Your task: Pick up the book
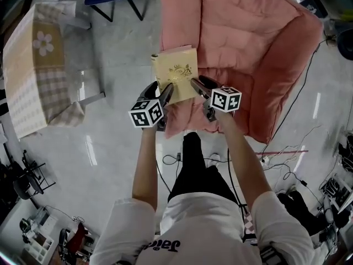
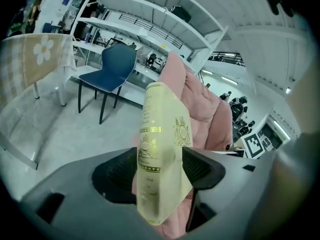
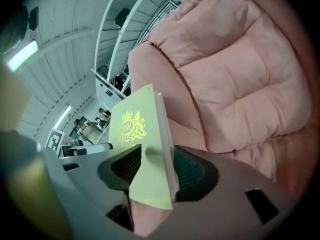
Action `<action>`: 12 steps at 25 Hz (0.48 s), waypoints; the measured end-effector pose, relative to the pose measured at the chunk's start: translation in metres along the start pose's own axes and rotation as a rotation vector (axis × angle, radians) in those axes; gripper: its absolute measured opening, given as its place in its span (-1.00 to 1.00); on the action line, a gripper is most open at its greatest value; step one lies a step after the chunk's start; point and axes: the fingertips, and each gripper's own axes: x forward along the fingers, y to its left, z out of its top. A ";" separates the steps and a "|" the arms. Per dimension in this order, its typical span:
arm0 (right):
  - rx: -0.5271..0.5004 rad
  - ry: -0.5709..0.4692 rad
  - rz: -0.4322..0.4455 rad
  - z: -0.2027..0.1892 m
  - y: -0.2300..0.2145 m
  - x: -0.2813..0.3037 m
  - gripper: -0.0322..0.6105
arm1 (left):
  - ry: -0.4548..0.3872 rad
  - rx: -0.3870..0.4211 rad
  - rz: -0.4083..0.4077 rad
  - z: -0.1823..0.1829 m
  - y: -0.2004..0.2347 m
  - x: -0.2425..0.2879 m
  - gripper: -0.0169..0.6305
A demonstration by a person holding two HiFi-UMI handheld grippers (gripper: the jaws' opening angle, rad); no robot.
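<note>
Left gripper (image 1: 166, 93) and right gripper (image 1: 198, 85): jaws are spread wide, one near corner of the book (image 1: 175, 70) between each pair, nothing clamped yet. The book lies at the front left edge of the cushion (image 1: 253, 43). Pads should be pushed further onto the cover. Both should be closed together and lifted level, since a corner-only grip would likely let it twist.

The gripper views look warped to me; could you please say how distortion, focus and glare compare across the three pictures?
Head view: sharp, evenly lit, with light streaks glaring on the floor. Left gripper view: fisheye bends the shelves, and the near corner of the book is soft. Right gripper view: same curve, dark corners, the gold crest on the book crisp.
</note>
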 end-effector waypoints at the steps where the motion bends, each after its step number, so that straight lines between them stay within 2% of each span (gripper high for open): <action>1: 0.004 -0.001 0.011 0.000 0.002 0.002 -0.28 | 0.006 -0.003 0.008 -0.001 0.002 0.001 -0.07; 3: -0.007 0.004 0.015 0.000 0.006 0.004 -0.47 | 0.012 -0.001 0.029 -0.002 0.004 0.002 -0.19; 8: -0.024 0.009 -0.026 0.002 0.014 -0.006 -0.49 | 0.002 -0.003 0.014 0.002 -0.003 -0.005 -0.23; 12: -0.032 -0.003 -0.046 -0.001 0.029 -0.035 -0.53 | -0.027 -0.003 -0.001 0.004 -0.024 -0.022 -0.25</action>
